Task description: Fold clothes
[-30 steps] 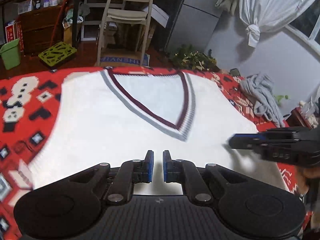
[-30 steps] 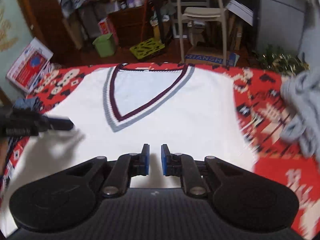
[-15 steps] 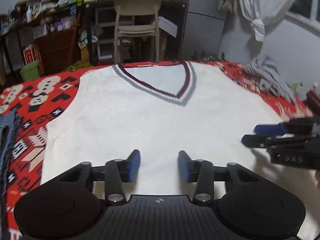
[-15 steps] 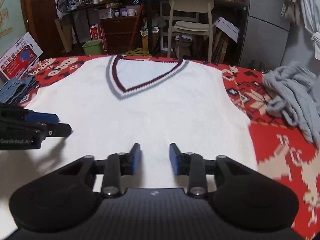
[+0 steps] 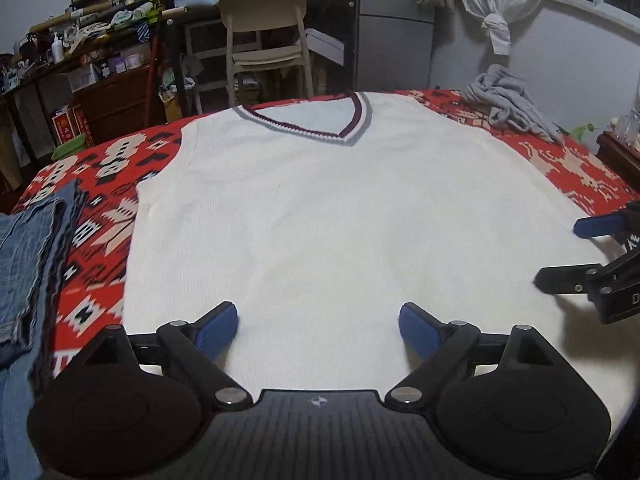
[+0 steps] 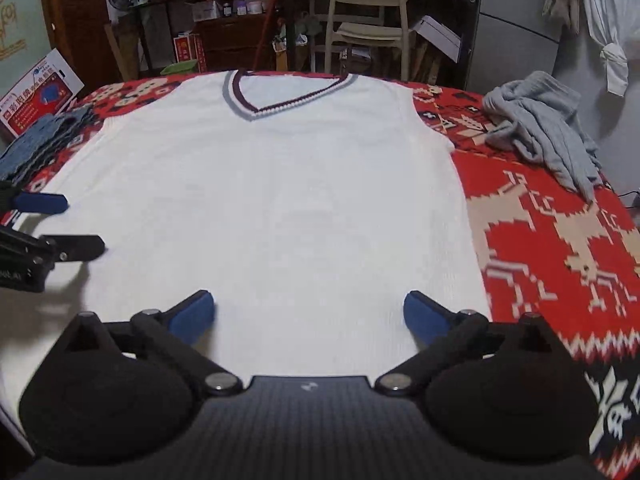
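Note:
A white knit vest [image 5: 320, 208] [image 6: 272, 192] with a maroon and grey V-neck lies flat, collar away from me, on a red patterned blanket [image 5: 560, 156] [image 6: 552, 240]. My left gripper [image 5: 319, 326] hovers wide open over the vest's near hem, nothing between its blue pads. Over the same hem, further right, my right gripper [image 6: 308, 314] is also wide open and empty. Each gripper shows at the edge of the other's view: the right one [image 5: 576, 252] and the left one [image 6: 72, 226], both with fingers apart.
Folded blue jeans [image 5: 28, 256] [image 6: 44, 140] lie at the blanket's left edge. A crumpled grey garment [image 5: 512, 100] [image 6: 548, 124] sits at the far right. Beyond the blanket stand a beige chair [image 5: 268, 40] [image 6: 368, 20], cluttered shelves and a grey cabinet.
Both grippers went from shut to wide open and drew back toward the vest's near hem, so more of the vest and blanket shows.

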Tool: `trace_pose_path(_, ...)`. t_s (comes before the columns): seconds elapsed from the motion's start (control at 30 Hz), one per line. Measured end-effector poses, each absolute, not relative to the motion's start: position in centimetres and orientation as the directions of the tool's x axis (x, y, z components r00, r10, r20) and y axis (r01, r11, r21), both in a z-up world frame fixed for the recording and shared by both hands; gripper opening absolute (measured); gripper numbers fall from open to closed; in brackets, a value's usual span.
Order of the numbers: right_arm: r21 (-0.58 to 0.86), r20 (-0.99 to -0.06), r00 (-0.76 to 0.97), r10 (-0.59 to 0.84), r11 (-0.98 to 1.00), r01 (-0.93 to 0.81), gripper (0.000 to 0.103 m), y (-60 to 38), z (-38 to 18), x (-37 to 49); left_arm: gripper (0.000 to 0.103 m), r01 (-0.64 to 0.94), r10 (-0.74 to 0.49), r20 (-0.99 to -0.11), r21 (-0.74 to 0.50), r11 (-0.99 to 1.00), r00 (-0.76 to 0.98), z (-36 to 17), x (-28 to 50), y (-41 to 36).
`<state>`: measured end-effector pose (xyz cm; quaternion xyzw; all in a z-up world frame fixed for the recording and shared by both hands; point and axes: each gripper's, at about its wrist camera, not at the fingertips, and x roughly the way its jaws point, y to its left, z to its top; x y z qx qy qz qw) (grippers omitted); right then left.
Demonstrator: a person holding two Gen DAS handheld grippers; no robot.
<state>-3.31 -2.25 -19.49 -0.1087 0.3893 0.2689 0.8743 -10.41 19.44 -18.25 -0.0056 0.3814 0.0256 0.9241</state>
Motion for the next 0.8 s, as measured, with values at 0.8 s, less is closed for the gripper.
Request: trace_pose_path(0.8,0.034,-0.852,0.456,0.258,0.896,-0.443,0.102,-3.6,-18.3,-4.2,0.103,-0.095,0.041,-0.822,-0.016,0.995,0.568,-17.7,-12.2,18.6)
